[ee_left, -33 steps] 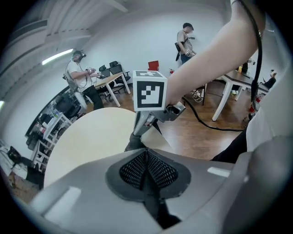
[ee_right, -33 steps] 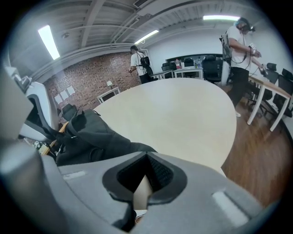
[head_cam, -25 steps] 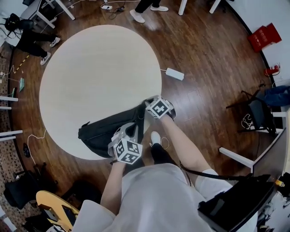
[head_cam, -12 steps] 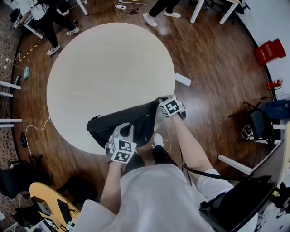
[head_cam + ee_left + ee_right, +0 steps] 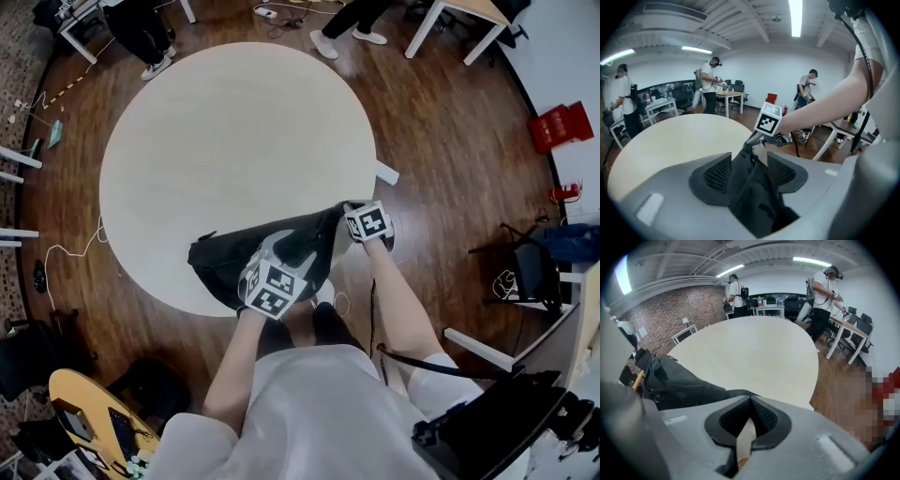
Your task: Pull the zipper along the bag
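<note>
Nearest the person, the left tool [image 5: 749,164] is clamped on a thick fold of the black bag [image 5: 230,267], and the fabric fills the gap between its ribbed pads [image 5: 717,171]. This looks like the anchoring grip. It holds bunched cloth and not a firm seam, so a hard pull from the other end could drag the fold out through the pads, or simply stretch the slack without moving the slider.

The bag lies along the near edge of the round worktop [image 5: 234,141], its right end at the rim. With so little surface under it, a sideways tug could tip the bag's weight over the edge and leave it hanging from the two tools.

At that right end, the right tool [image 5: 750,400] has its jaws pressed together at the tips, with the bag's cloth running up to them. From the left gripper view the fabric rises to a peak at those tips, so I judge it is pinching the bag's end. Whether it is pinching cloth or the zipper pull I cannot tell, since the pull itself cannot be made out. If only cloth is caught, the zipper will not travel. If a small tab is held at the very tips, it could slip free once tension builds.

Farther off, a white power strip [image 5: 386,173] lies on the floor beside the worktop.
</note>
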`<control>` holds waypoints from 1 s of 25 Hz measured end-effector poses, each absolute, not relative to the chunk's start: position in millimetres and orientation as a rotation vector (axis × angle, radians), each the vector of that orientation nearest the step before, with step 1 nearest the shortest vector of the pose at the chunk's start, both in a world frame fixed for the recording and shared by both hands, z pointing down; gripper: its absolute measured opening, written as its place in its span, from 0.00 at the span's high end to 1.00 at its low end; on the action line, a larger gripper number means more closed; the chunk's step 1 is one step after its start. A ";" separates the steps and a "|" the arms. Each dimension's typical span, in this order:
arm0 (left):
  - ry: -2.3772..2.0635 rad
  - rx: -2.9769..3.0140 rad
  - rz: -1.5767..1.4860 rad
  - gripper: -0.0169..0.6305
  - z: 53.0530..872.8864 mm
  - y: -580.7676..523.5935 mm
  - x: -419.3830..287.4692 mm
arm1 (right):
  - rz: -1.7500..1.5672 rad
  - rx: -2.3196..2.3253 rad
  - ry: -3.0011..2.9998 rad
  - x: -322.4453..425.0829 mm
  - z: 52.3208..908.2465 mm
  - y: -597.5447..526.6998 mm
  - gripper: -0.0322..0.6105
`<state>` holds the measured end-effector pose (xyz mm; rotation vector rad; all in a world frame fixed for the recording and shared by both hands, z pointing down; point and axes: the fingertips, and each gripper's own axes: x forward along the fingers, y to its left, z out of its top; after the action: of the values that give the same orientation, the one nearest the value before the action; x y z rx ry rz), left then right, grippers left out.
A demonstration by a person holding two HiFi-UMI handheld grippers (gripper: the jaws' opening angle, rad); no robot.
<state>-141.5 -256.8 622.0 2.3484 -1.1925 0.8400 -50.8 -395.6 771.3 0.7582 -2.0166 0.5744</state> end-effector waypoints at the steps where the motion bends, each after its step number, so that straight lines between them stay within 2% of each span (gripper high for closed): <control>1: -1.143 2.364 0.869 0.53 630.0 -266.3 -124.8 | 0.574 0.752 -2.020 -53.3 771.6 -395.2 0.96; 4: -1.042 2.370 1.038 0.46 665.3 -293.2 -89.3 | 0.573 0.734 -2.037 -58.9 771.8 -393.5 0.96; 7: -0.973 2.313 1.224 0.47 704.4 -310.6 -73.7 | 0.592 0.711 -2.067 -63.0 768.9 -393.6 0.96; 8: -0.972 2.291 1.290 0.56 714.0 -314.4 -73.2 | 0.612 0.708 -2.080 -63.0 767.5 -394.5 0.96; 10: -1.007 2.270 1.412 0.85 722.5 -320.6 -75.8 | 0.661 0.711 -2.106 -60.6 765.7 -397.9 0.96; 11: -1.034 2.276 1.437 0.89 719.8 -322.5 -76.3 | 0.681 0.713 -2.118 -58.8 765.4 -399.2 0.96; 18: -1.191 2.326 1.075 0.90 660.0 -290.2 -71.9 | 0.663 0.765 -2.102 -44.3 769.0 -397.8 0.96; 25: -1.382 2.163 0.797 0.91 651.4 -239.7 -133.8 | 0.649 0.862 -2.092 -37.0 769.8 -399.6 0.96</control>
<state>-133.8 -239.7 651.4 2.1626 -1.3821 0.7975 -37.0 -399.6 769.8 0.8619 -2.0921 0.6495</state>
